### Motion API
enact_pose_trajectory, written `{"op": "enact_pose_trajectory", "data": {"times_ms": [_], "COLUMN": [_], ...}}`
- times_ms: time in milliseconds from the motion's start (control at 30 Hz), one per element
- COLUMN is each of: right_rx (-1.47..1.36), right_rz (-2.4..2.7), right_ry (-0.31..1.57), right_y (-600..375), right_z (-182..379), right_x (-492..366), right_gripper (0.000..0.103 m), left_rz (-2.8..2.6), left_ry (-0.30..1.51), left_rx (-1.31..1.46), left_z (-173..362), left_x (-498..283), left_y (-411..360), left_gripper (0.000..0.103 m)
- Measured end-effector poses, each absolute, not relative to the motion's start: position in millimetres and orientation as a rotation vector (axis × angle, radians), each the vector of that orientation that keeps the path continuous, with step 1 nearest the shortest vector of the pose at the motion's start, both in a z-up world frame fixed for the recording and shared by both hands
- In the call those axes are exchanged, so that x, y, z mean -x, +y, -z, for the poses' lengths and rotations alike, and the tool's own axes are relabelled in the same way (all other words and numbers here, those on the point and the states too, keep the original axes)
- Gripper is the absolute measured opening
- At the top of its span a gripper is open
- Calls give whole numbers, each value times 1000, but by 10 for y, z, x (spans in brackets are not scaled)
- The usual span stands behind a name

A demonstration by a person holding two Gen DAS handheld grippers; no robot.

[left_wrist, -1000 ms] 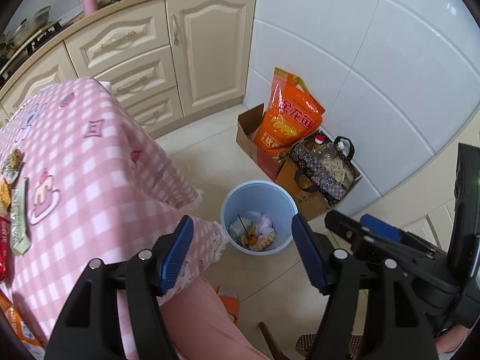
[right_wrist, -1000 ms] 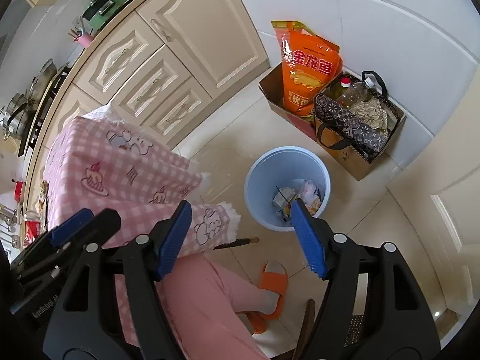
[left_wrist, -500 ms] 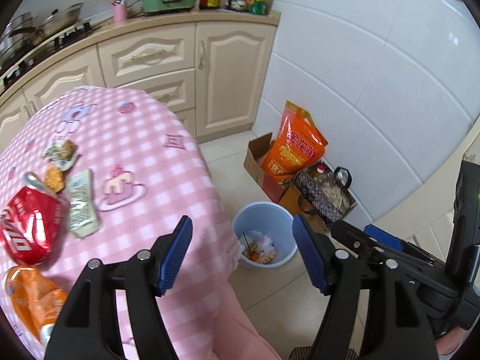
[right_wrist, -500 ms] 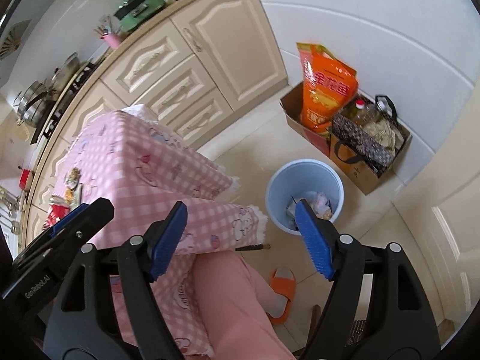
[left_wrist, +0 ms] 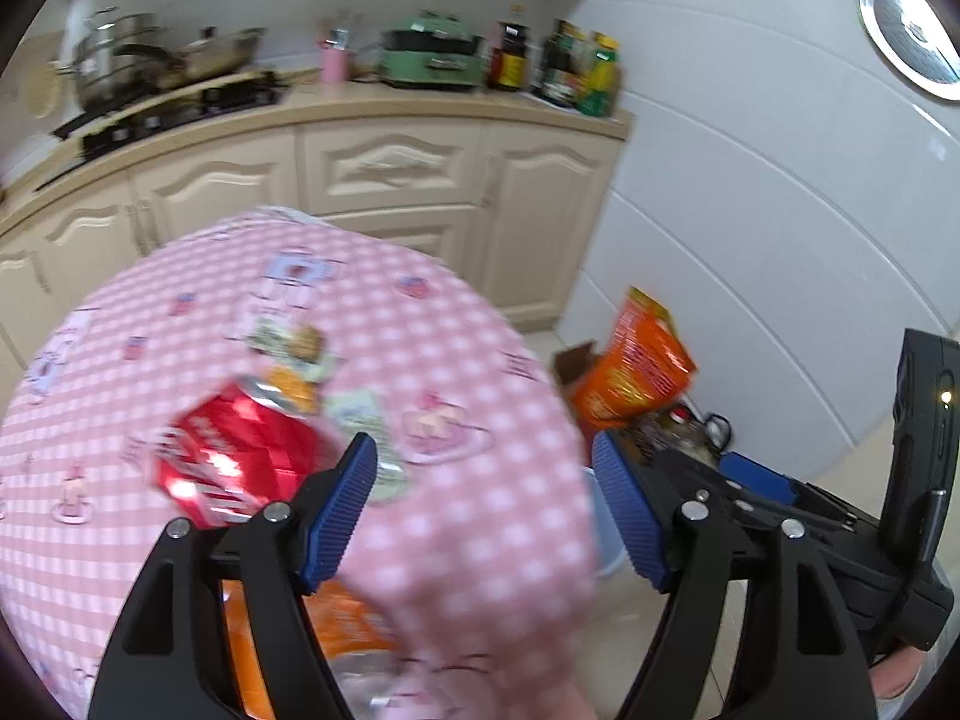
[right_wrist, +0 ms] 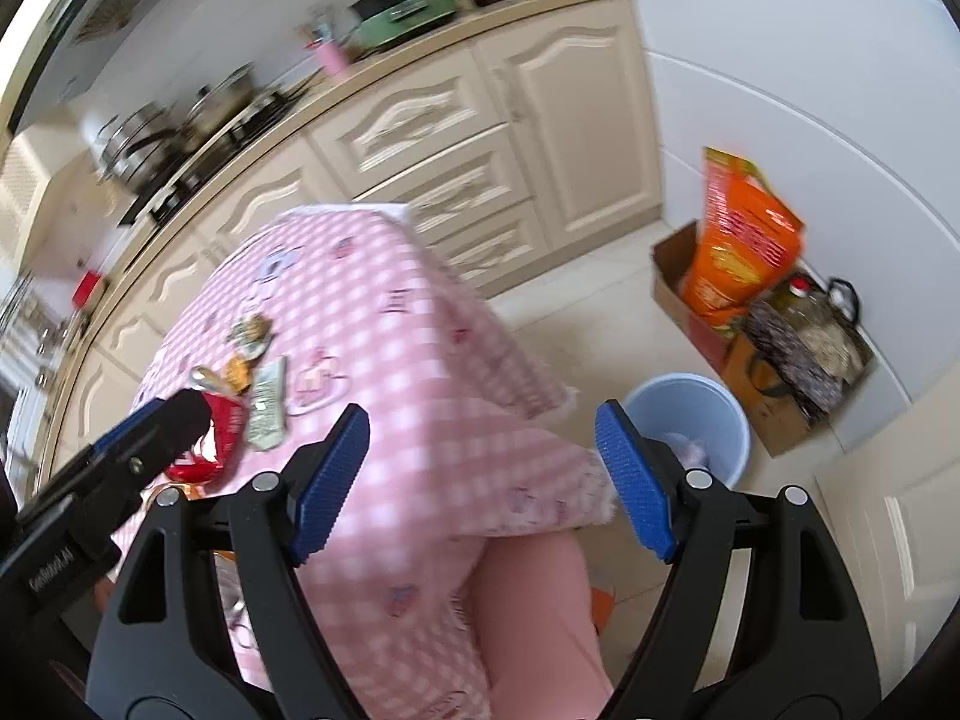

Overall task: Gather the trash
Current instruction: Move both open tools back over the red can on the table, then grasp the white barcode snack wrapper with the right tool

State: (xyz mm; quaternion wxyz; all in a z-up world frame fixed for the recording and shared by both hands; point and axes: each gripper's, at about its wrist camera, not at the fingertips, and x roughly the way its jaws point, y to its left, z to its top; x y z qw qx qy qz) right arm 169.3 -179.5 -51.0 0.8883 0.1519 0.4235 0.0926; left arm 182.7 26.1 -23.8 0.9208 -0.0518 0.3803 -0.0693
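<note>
Trash lies on the pink checked table (left_wrist: 456, 324): a red snack bag (left_wrist: 240, 462), a pale green wrapper (left_wrist: 366, 420), small crumpled wrappers (left_wrist: 294, 348) and an orange bag (left_wrist: 348, 618) at the near edge. My left gripper (left_wrist: 483, 468) hovers above the table's right part, its jaws opening with nothing between them. My right gripper (right_wrist: 480, 438) hangs over the table's corner, its jaws also opening and holding nothing. In the right wrist view the red bag (right_wrist: 210, 438) and green wrapper (right_wrist: 267, 396) lie at the left. The blue bin (right_wrist: 714, 414) stands on the floor, with trash inside.
Cream cabinets (right_wrist: 570, 120) and a counter with pots and bottles run behind the table. A cardboard box with an orange sack (right_wrist: 744, 240) and a patterned bag (right_wrist: 804, 348) stand by the tiled wall. A person's pink trouser leg (right_wrist: 528, 612) is below the table edge.
Both grippers have risen and swung away from above the bin toward the table top. The trash on the table has come into view and both jaws stand a little wider.
</note>
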Motion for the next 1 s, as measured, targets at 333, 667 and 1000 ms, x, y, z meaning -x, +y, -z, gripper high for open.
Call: {"op": "enact_pose_trajectory", "data": {"times_ms": [333, 667, 1000], "right_rx": [-184, -61, 34], "right_rz": [-347, -451, -431], "right_ry": [929, 1023, 990], "right_y": [-974, -338, -221], "right_z": [546, 832, 837], "right_x": [-2027, -2291, -2533], "right_gripper": [77, 77, 22], "left_rz": [-7, -130, -121], "left_ry": [771, 800, 861], "left_rx": [160, 226, 243], "left_z": [235, 355, 485], "left_x": [-1792, -1881, -2141], "left_y": [1019, 1621, 1806], "left_gripper": [75, 75, 75]}}
